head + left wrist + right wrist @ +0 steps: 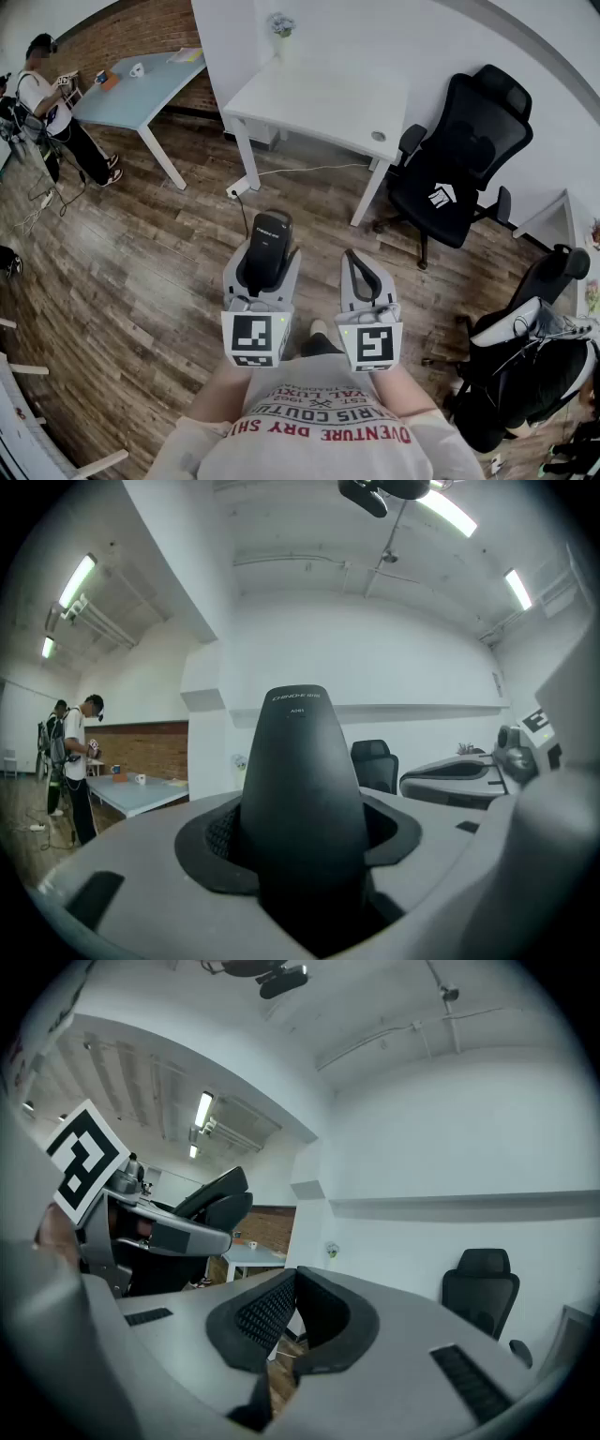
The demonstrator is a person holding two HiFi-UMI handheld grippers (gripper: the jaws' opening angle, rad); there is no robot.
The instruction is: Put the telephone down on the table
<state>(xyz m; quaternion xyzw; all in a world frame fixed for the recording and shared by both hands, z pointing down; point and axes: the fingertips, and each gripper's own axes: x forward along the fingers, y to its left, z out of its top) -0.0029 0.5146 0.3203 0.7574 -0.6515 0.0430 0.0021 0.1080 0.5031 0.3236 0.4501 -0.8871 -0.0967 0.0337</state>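
The telephone (270, 238) is a black cordless handset. It stands upright between the pads of my left gripper (264, 264), which is shut on its lower body. In the left gripper view the handset (300, 780) fills the middle and hides the gap between the jaws, its top pointing away. My right gripper (356, 267) is held beside the left one, shut, its pad tips meeting with nothing between them (292, 1283). Both are held in the air in front of the person's chest, above the wooden floor. The white table (323, 98) stands ahead, apart from both grippers.
A black office chair (461, 155) stands right of the white table. A pale blue table (141, 82) is at the far left, with a person (47, 103) standing beside it. More black chairs and bags (534, 366) crowd the right. A cable and plug (239, 190) lie on the floor.
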